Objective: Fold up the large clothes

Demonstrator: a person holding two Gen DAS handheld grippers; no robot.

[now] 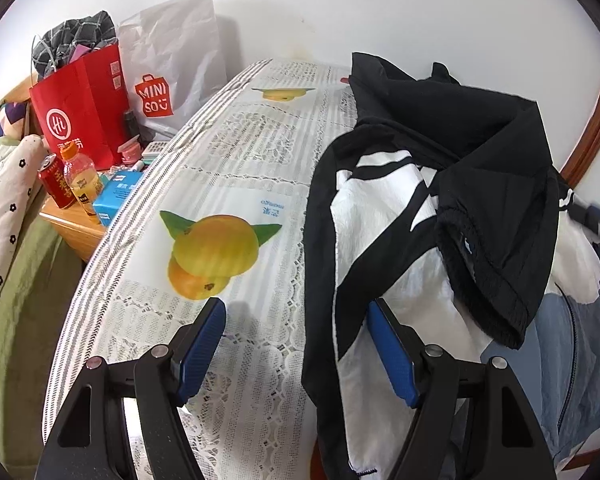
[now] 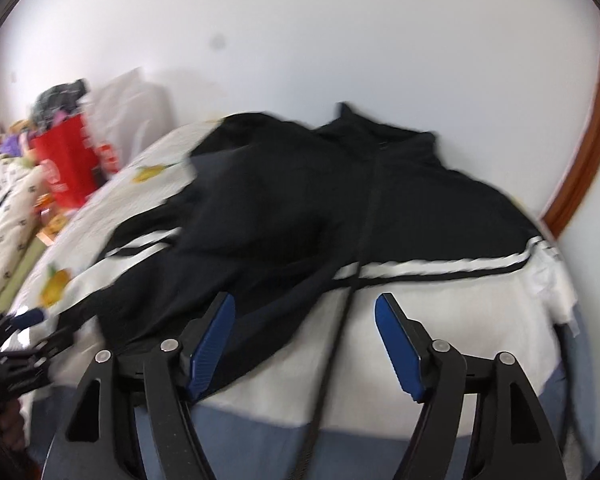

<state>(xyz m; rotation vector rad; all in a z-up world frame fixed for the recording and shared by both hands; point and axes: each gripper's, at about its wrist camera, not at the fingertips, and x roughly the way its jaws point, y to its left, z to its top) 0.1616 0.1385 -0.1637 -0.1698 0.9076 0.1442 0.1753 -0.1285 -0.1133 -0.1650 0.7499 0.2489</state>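
A large black, white and blue zip jacket [image 2: 300, 216] lies front up on a table covered with a fruit-print cloth [image 1: 236, 184]. In the left wrist view the jacket [image 1: 396, 240] fills the right side, with a black sleeve folded across its white chest. My left gripper [image 1: 296, 312] is open and empty, over the jacket's left edge. It also shows at the left edge of the right wrist view [image 2: 32, 316]. My right gripper [image 2: 305, 308] is open and empty, above the white chest beside the zip. The right wrist view is blurred.
A wooden side table [image 1: 76, 224] left of the big table holds a red paper bag [image 1: 80, 112], a white Miniso bag [image 1: 172, 64], a red can [image 1: 56, 182], a juice bottle [image 1: 82, 184] and a blue box [image 1: 116, 196]. A white wall is behind.
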